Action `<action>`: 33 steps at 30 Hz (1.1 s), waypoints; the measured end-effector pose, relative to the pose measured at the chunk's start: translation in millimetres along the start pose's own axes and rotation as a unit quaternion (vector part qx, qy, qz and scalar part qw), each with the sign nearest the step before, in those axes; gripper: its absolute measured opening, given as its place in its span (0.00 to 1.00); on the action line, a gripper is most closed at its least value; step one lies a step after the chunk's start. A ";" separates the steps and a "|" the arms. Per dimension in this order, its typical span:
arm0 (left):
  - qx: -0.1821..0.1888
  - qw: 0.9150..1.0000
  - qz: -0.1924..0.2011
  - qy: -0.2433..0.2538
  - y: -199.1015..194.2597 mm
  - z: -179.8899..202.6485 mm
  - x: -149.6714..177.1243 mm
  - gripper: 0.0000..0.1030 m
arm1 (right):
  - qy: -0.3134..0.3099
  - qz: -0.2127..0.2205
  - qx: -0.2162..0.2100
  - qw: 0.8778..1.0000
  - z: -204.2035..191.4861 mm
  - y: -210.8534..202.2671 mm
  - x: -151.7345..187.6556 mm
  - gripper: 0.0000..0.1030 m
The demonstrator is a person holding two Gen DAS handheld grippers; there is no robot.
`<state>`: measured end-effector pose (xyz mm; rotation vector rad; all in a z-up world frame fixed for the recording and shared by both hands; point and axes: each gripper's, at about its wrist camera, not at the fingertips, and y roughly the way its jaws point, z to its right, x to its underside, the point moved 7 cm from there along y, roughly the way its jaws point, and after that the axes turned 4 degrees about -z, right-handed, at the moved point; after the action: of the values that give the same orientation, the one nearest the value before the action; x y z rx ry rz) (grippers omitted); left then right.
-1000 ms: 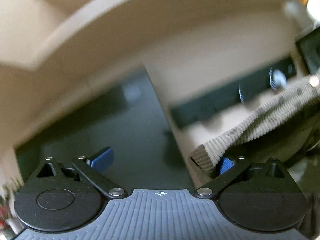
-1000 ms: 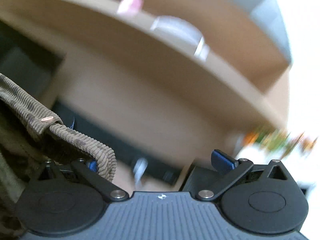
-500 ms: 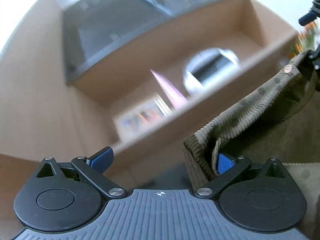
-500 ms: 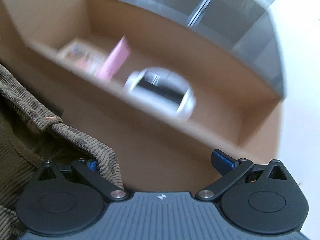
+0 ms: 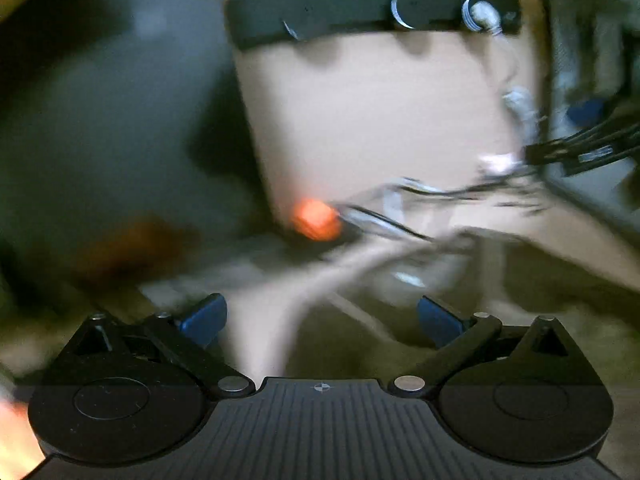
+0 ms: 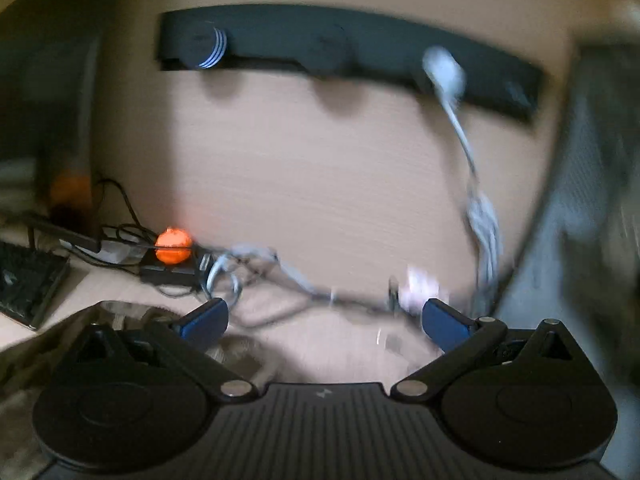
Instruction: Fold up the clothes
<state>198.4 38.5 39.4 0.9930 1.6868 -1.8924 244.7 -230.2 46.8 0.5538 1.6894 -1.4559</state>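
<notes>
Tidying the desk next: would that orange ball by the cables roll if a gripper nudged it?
Probably. The orange ball looks round and smooth, so it may roll. It sits on a black adapter among tangled cables, which may catch it. Its weight cannot be judged.

One long black wall-mounted rail (image 6: 348, 50) is counted, with three round fittings seen along it; one white plug with a pale trailing cable (image 6: 444, 68) is seen hanging from it; one small orange ball-shaped object (image 6: 173, 245) is counted on the pale wooden desk surface (image 6: 340, 332); several tangled black and grey cables (image 6: 244, 268) are seen, too blurred to be counted; two blue fingertips (image 6: 204, 320) are counted on each gripper.
</notes>
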 end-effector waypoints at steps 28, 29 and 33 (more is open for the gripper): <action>0.076 0.983 -0.103 -0.130 -14.3 15.0 159.1 1.00 | -0.300 -0.127 0.119 0.938 -20.0 12.7 110.9 1.00; 0.078 0.982 -0.099 -0.140 -13.7 12.9 157.9 1.00 | -0.335 -0.101 0.176 0.920 -10.0 25.9 96.6 1.00; 0.095 0.972 -0.098 -0.190 -12.0 -1.4 146.2 1.00 | -0.297 -0.030 0.282 0.912 17.6 41.4 30.8 1.00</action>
<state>93.9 63.9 -60.3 0.4924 1.4403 -2.2365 264.2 -242.8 -2.5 0.2999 0.8092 -1.9253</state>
